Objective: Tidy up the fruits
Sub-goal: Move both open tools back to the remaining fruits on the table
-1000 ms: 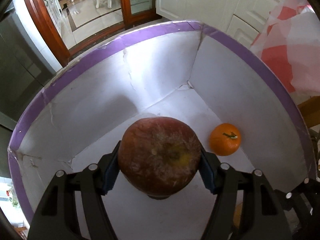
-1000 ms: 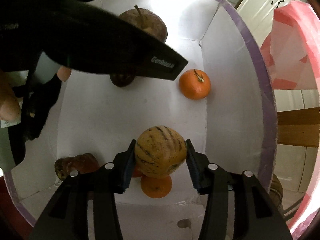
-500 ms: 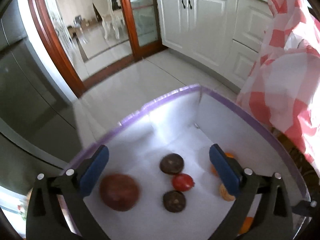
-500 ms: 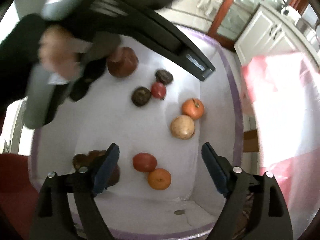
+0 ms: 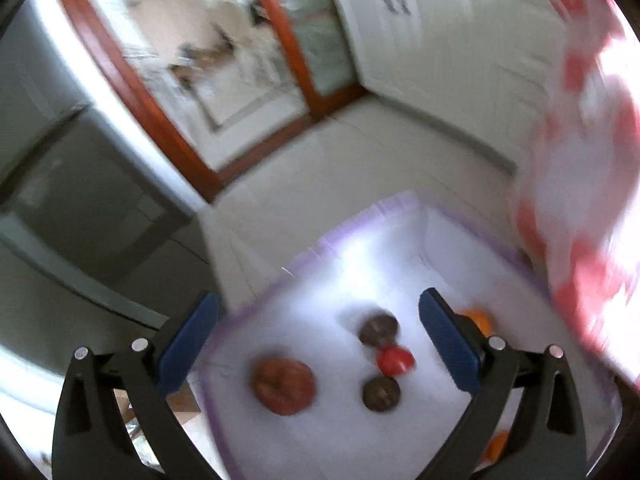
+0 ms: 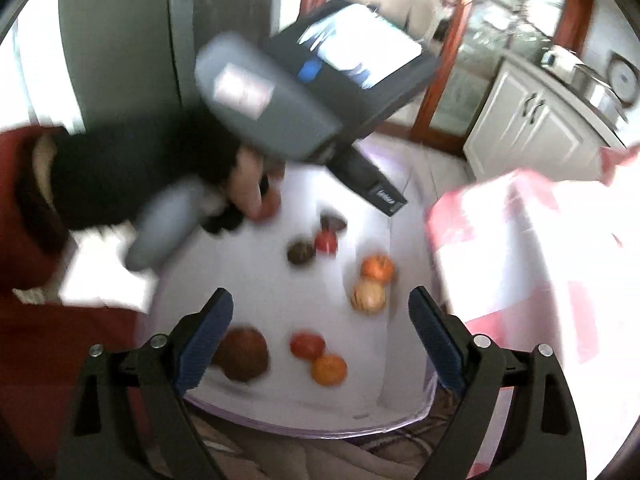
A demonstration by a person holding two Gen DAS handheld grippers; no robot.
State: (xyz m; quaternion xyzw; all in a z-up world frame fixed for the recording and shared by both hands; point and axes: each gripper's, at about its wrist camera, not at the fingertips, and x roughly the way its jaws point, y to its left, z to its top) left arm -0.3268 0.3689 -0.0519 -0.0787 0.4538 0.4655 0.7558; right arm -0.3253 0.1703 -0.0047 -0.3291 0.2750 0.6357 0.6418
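Both grippers are lifting clear of the white box after releasing the apple and striped melon inside it, suggesting two more fruits are sorted, with left gripper and right gripper fingers spreading wide, holding nothing.

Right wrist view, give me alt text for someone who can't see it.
The right gripper hangs open and empty above a white box with a purple rim, holding loose fruit: a striped melon, oranges, tomatoes, dark round fruit. The left gripper, hand-held, reaches across the top; everything is motion-blurred.
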